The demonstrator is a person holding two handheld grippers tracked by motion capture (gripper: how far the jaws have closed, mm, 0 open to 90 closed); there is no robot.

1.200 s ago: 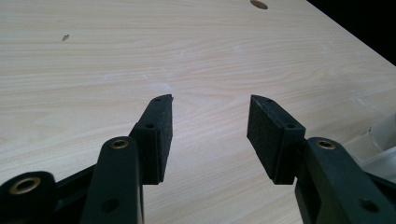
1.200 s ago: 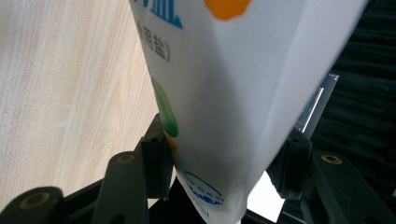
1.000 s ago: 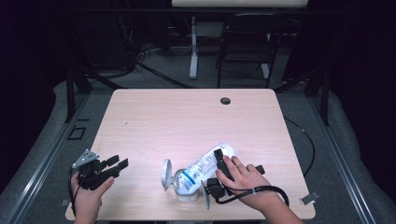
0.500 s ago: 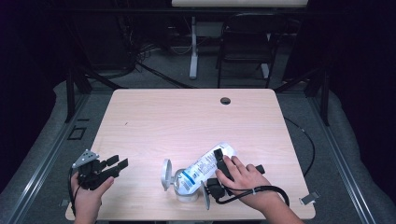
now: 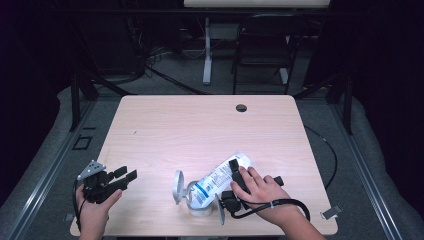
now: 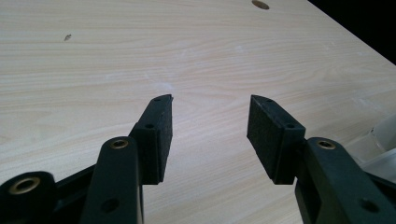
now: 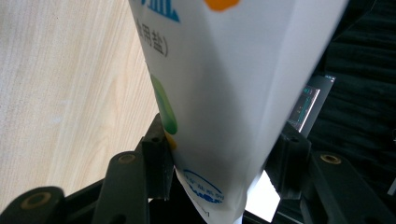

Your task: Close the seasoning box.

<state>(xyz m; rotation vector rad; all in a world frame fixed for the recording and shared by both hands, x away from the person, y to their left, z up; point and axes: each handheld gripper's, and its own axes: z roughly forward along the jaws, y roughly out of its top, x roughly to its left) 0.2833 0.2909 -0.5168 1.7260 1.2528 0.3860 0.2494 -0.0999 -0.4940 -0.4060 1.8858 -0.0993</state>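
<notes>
Clamping the white bag [image 5: 220, 177], right gripper [image 5: 233, 181] tilts it over a clear jar [image 5: 192, 197], jar mostly hidden underneath; left gripper [image 6: 208, 128] sits w/ jaws apart, nothing between.

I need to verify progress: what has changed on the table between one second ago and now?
Nothing visibly changed. The right gripper stays clamped on the white bag, tilted over the clear container; the left gripper stays open near the table edge.
</notes>
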